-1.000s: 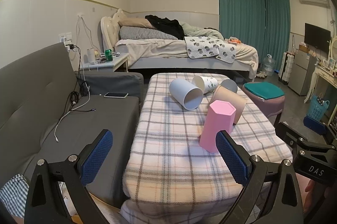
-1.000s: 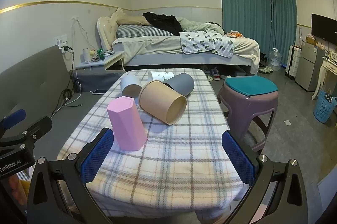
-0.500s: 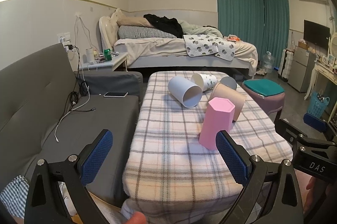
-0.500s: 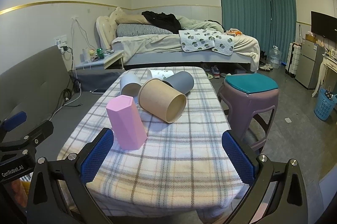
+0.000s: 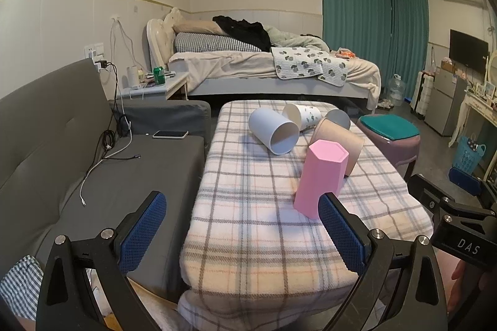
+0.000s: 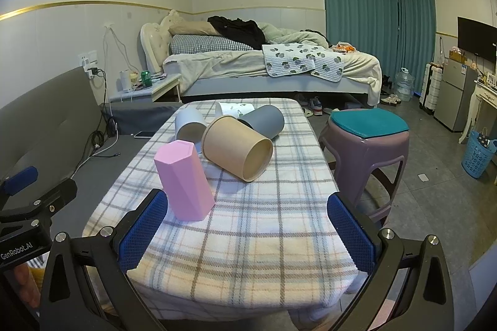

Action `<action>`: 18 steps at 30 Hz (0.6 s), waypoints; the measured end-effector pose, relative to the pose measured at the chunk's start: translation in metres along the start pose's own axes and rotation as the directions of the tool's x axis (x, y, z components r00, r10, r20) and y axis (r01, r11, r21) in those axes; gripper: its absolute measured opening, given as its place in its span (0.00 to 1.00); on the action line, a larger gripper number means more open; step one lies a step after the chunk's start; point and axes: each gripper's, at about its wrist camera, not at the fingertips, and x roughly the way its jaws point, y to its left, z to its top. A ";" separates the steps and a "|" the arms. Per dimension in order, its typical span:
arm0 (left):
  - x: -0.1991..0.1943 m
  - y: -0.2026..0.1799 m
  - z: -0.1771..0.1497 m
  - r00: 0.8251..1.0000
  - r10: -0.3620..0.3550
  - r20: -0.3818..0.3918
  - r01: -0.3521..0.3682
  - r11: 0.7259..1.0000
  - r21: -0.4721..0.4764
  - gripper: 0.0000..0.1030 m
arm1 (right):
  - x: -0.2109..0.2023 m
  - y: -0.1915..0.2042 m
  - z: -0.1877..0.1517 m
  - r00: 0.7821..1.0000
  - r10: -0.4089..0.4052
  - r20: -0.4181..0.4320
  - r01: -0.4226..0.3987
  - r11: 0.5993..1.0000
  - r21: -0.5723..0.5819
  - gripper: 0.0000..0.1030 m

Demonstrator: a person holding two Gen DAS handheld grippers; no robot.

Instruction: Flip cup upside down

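Observation:
A pink hexagonal cup (image 5: 320,177) (image 6: 184,180) stands closed end up on the plaid-covered table (image 5: 254,200) (image 6: 264,222). Behind it lie a tan cup (image 5: 341,141) (image 6: 237,150), a light blue-white cup (image 5: 273,129) (image 6: 189,126), a grey cup (image 5: 338,118) (image 6: 264,121) and a white patterned cup (image 5: 303,115) (image 6: 233,108), all on their sides. My left gripper (image 5: 242,225) is open and empty at the table's near edge. My right gripper (image 6: 248,225) is open and empty too, short of the pink cup.
A grey sofa (image 5: 77,160) with a phone (image 5: 170,134) and cables runs along the table's left. A purple stool with a teal cushion (image 6: 368,132) stands to the right. A bed (image 6: 264,66) lies beyond the table. A blue basket (image 6: 478,154) is at far right.
Both grippers have shifted only slightly; the view drifted a little. The cups have not moved, and both grippers stay open.

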 end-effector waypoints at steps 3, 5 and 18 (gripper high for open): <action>0.000 0.000 0.000 1.000 -0.002 0.000 0.002 1.000 0.000 0.98 | 0.000 0.000 0.000 1.000 0.000 0.000 0.000 1.000 -0.001 1.00; 0.000 0.000 0.000 1.000 -0.001 0.000 0.001 1.000 -0.002 0.98 | 0.000 0.000 0.000 1.000 0.000 0.001 0.000 1.000 -0.001 1.00; 0.000 0.000 0.001 1.000 0.000 -0.001 0.000 1.000 0.000 0.98 | 0.001 0.000 -0.001 1.000 0.000 -0.004 0.000 1.000 0.001 1.00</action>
